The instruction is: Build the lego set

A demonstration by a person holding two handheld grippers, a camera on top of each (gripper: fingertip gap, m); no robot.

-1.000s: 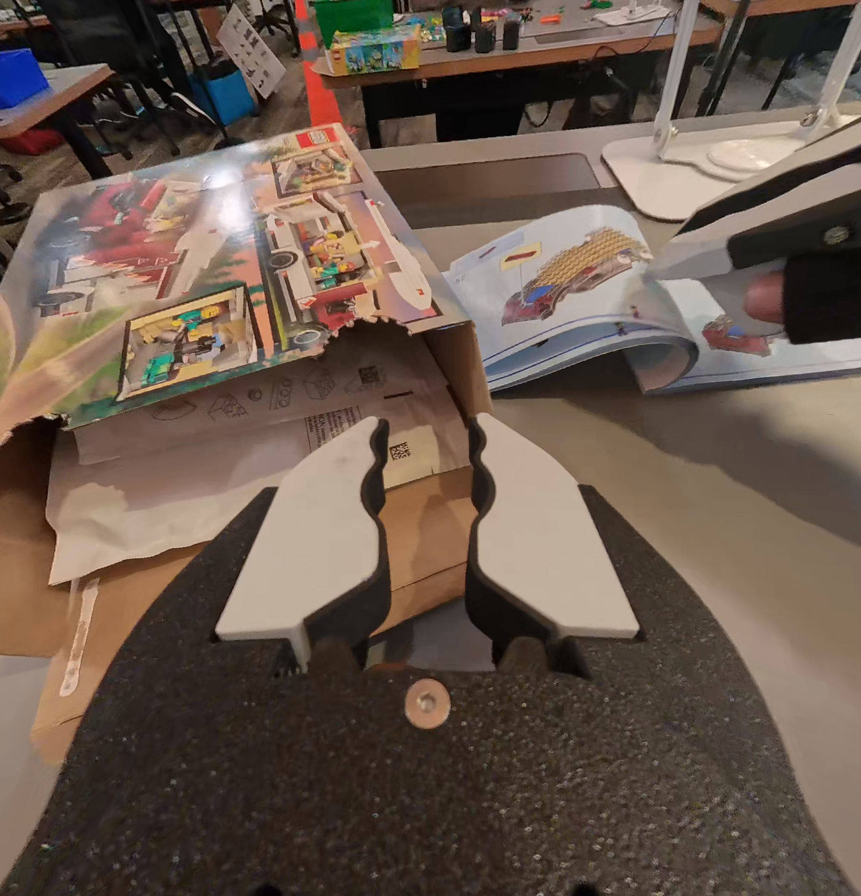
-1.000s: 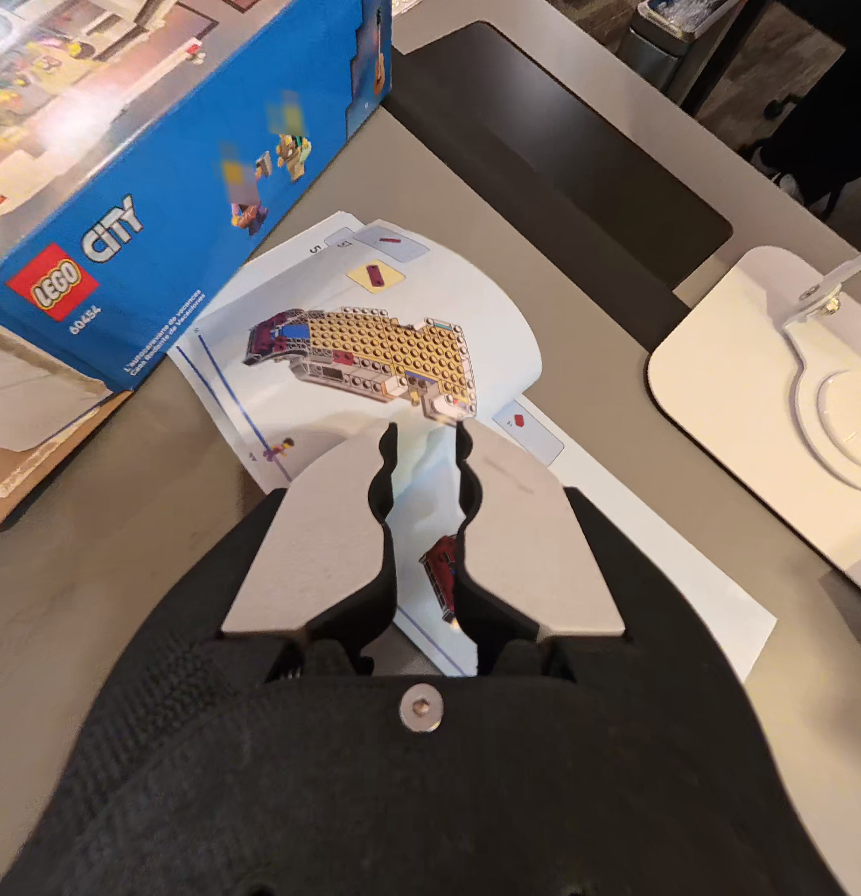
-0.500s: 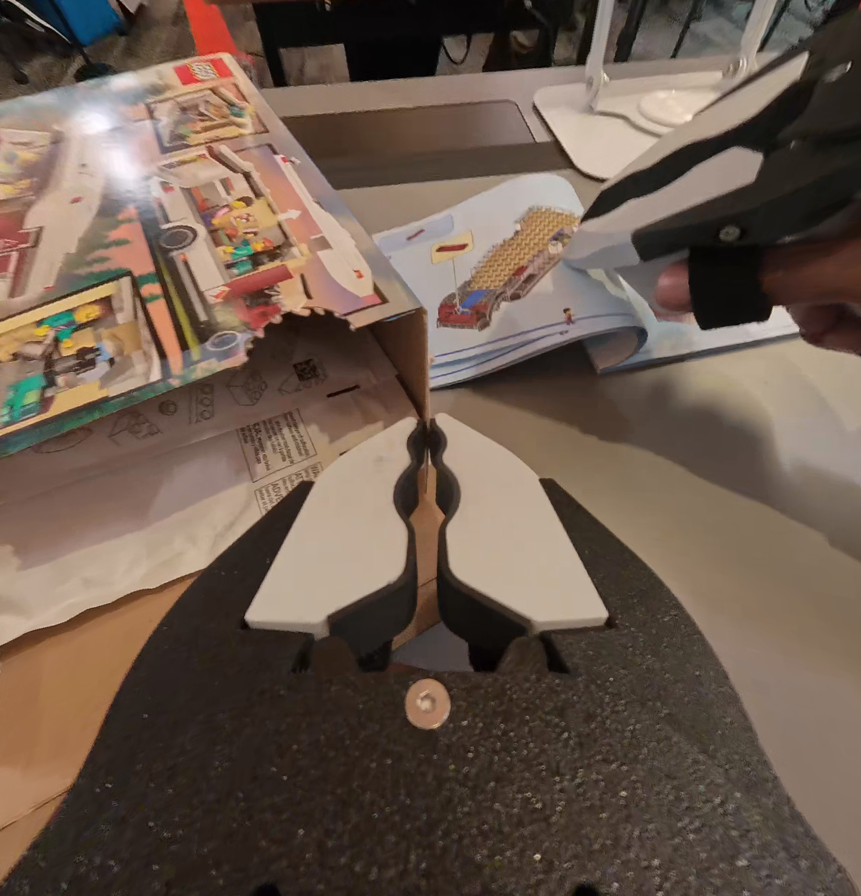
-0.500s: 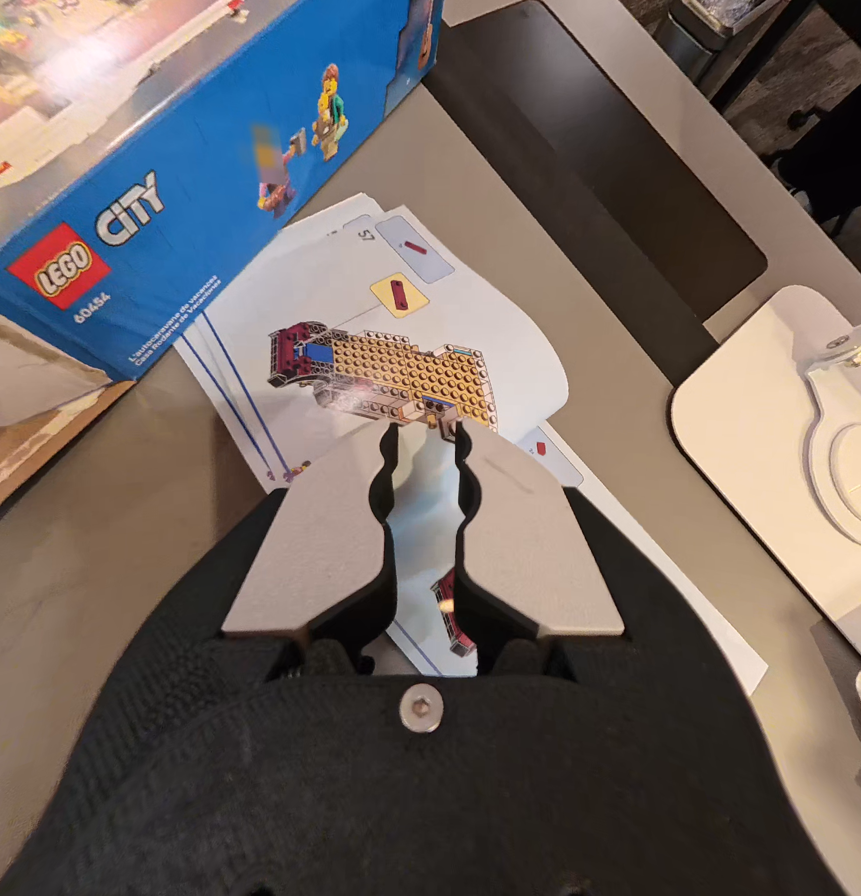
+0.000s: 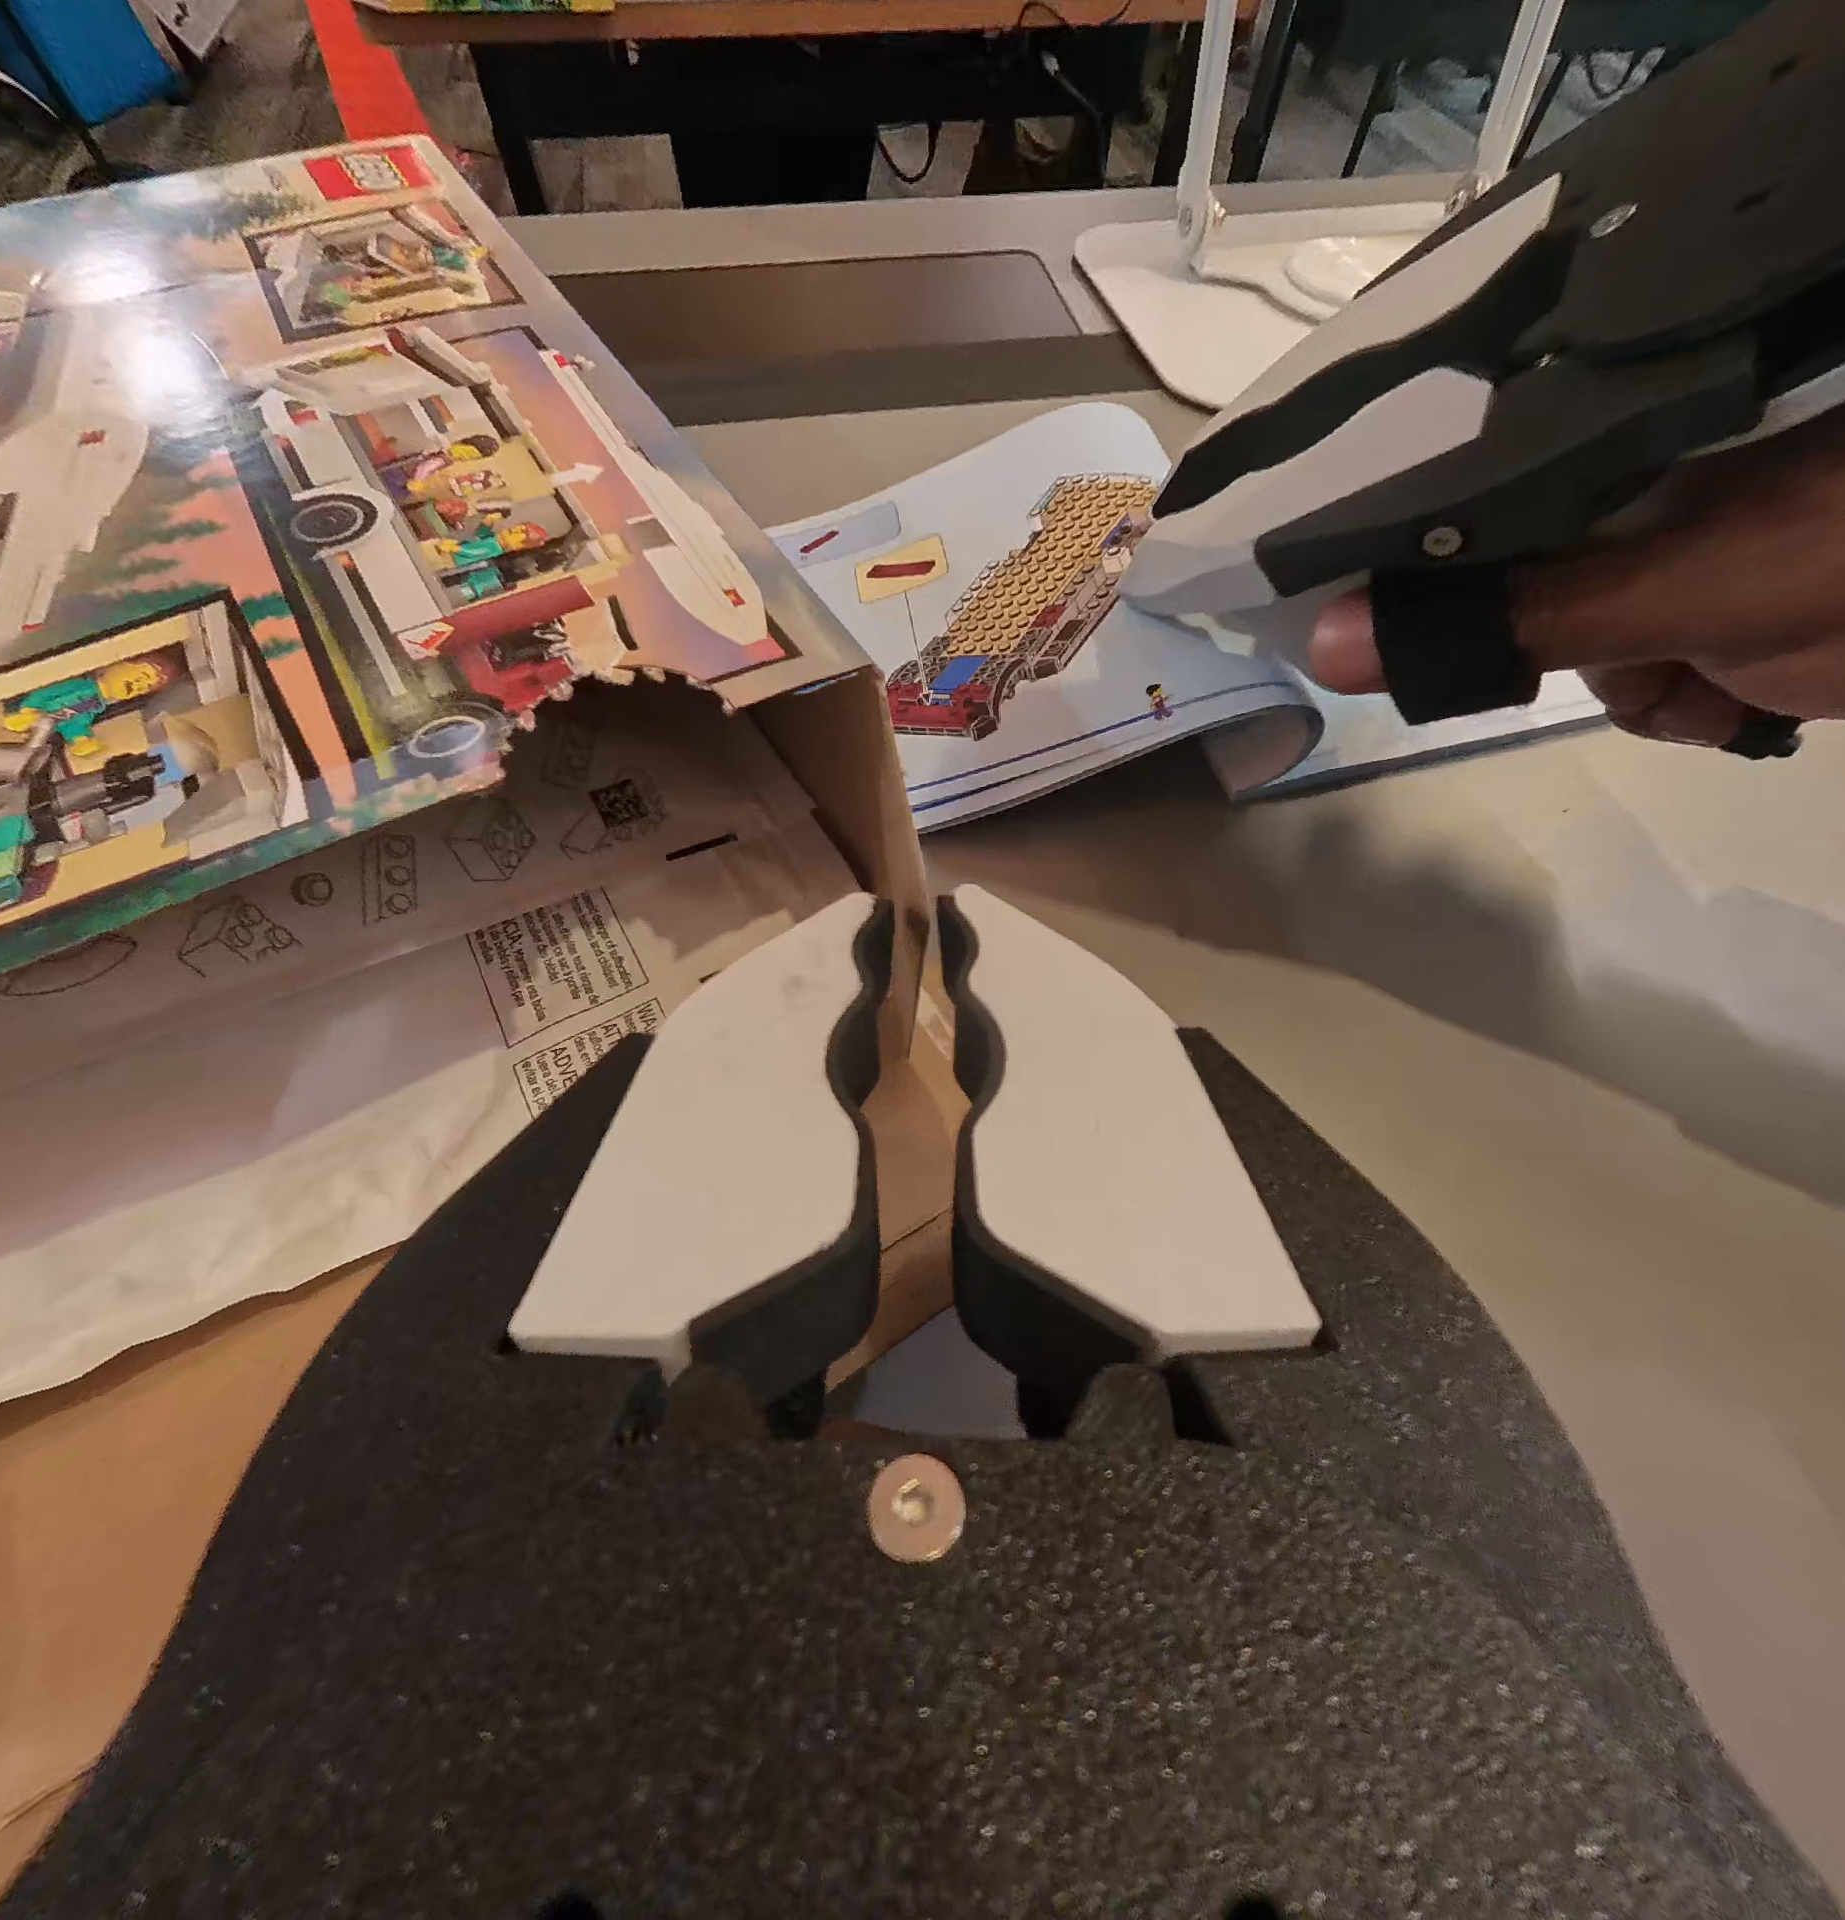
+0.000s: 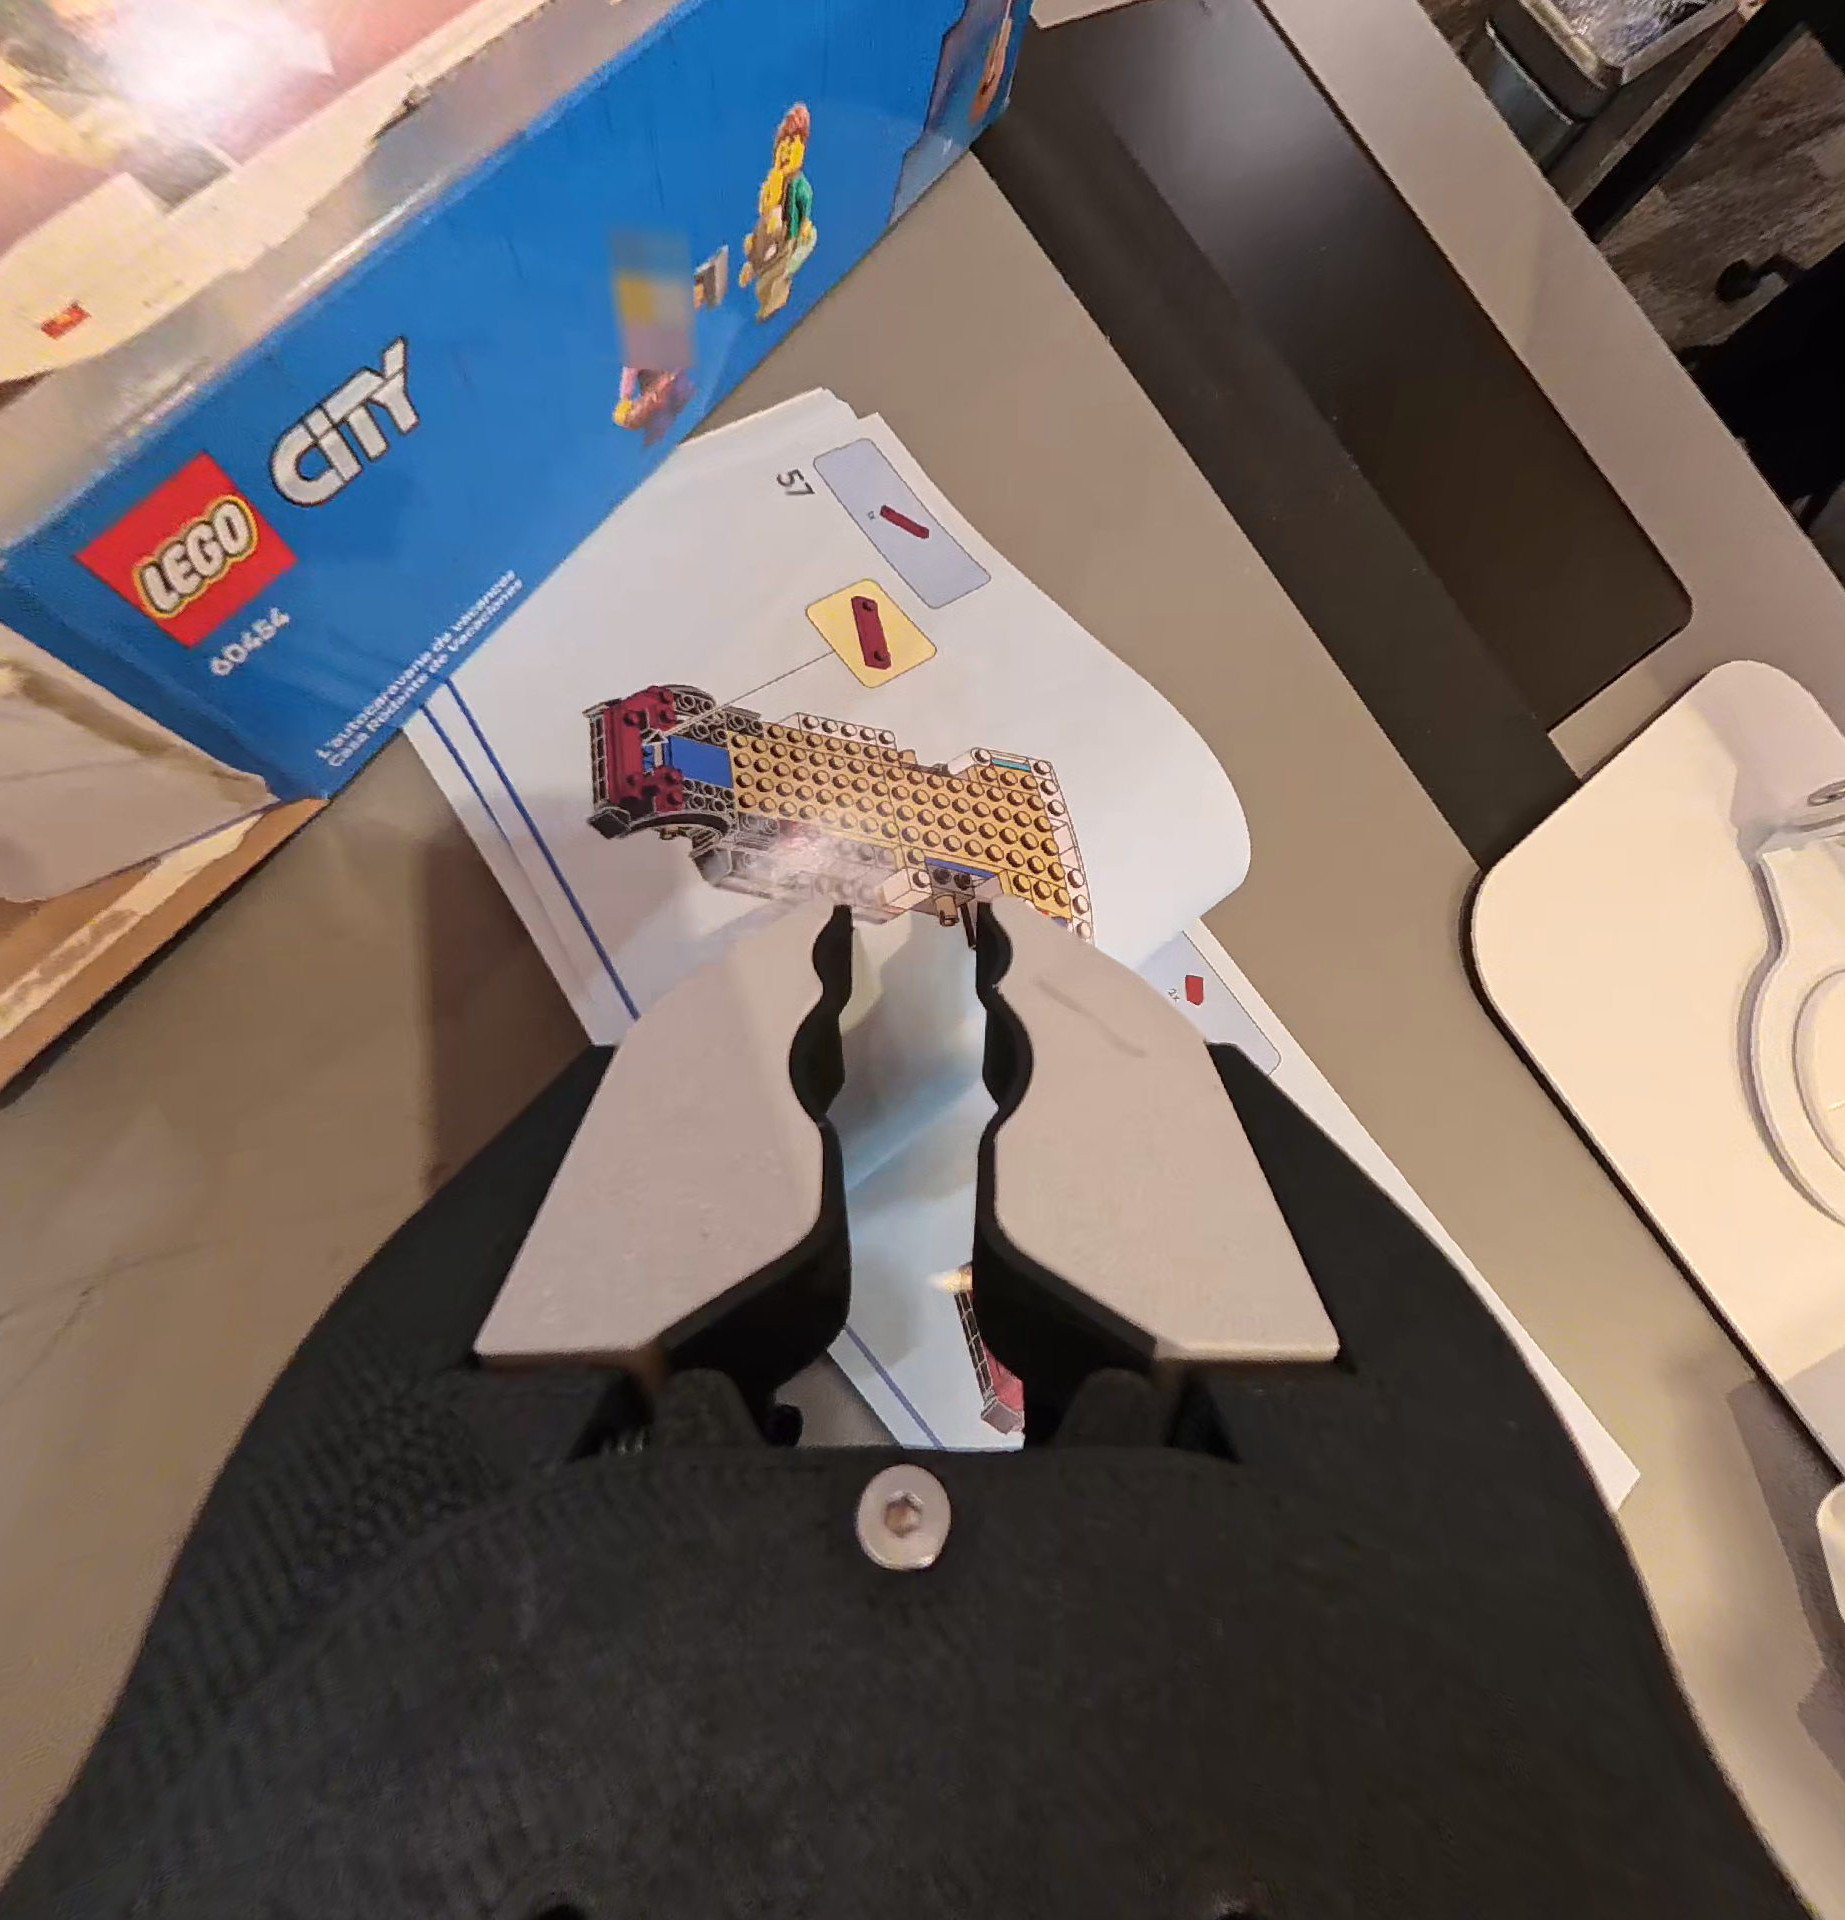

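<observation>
My left gripper (image 5: 916, 914) straddles the toy box's brown end flap (image 5: 864, 790), jaws slightly apart, not pinching. My right gripper (image 6: 910, 920) hovers part-open, holding nothing, over the open instruction booklet (image 6: 1001, 665) beside the box (image 6: 461, 312).

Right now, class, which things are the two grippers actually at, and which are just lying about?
At the grippers:
- toy brick box flap, standing between the left gripper's fingers
- open instruction booklet, under the right gripper

Lying about:
- printed paper bag
- white stand base
- grey table
</observation>
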